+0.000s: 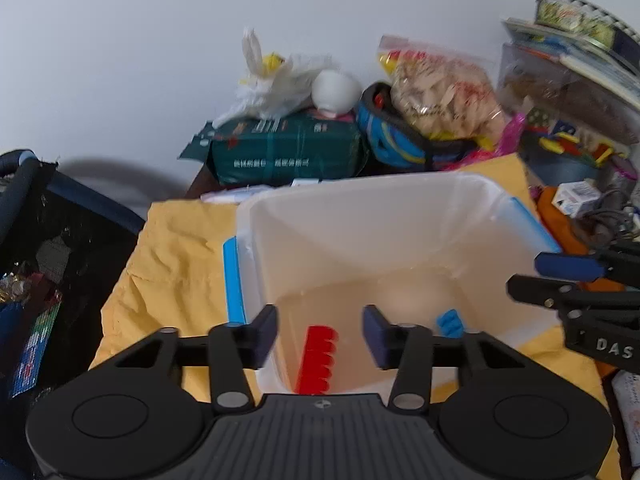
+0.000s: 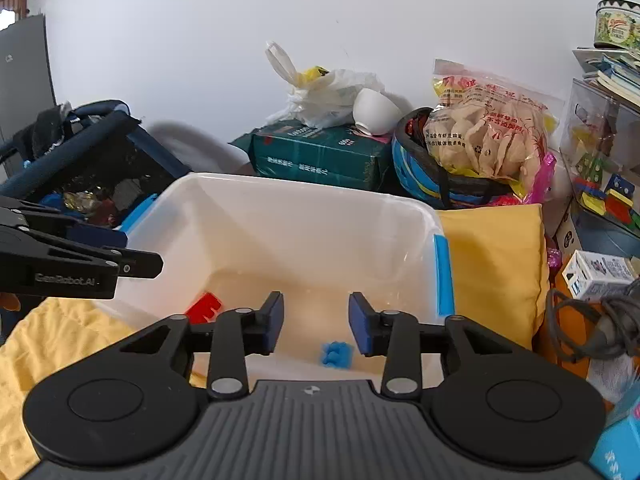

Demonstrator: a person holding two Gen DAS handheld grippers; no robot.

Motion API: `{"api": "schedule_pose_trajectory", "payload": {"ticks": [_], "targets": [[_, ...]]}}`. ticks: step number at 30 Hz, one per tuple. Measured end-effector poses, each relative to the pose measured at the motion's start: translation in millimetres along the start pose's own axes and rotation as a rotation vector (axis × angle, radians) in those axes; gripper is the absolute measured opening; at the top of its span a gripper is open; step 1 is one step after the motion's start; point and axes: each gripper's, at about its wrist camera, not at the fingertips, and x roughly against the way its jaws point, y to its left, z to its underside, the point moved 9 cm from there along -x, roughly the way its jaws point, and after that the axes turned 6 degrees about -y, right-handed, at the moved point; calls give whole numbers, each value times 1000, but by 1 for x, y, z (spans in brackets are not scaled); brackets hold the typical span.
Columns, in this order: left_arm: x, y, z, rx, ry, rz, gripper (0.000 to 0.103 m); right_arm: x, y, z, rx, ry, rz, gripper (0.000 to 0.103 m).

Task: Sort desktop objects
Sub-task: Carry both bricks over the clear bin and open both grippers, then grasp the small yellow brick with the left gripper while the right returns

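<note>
A translucent white storage box (image 1: 400, 216) with blue latches sits on a yellow cloth (image 1: 176, 248). On its floor lie a red toothed clip (image 1: 318, 360) and a small blue clip (image 1: 450, 322). My left gripper (image 1: 320, 334) hovers open over the box's near left side, empty. In the right wrist view the same box (image 2: 280, 216) holds the red clip (image 2: 206, 307) and blue clip (image 2: 337, 354). My right gripper (image 2: 316, 322) hangs open above the near rim, empty. The other gripper shows from the side in each view.
Against the wall stand a green package (image 2: 320, 156), a white plastic bag (image 2: 328, 92), a white cup (image 2: 374, 110), a snack bag (image 2: 488, 136) in a blue basket, and stacked books and boxes (image 2: 600, 152). A dark mesh basket (image 1: 44, 248) is left; cables (image 2: 592, 328) lie right.
</note>
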Motion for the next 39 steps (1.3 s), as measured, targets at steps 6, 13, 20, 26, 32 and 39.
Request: {"api": "schedule_pose_trajectory", "payload": {"ticks": [6,13,20,26,32,39], "targets": [[52,-8,33,50,8,51,68,28,13,17,62,-11,-47,53],[76,-32,131,-24,130,85,73,48,34,78,109,88,-151,55],[99,-51,202,-161,217,155,72,70,51,130,75,169,-217,55],[118,-72,238,-332,240,190,67,101,60,157,163,164,-241,53],[114,-64,242,-130,262,221,59,119,69,176,185,191,-298,48],[107,-71,253,-70,273,316,39,123,67,184,176,202,-297,48]]}}
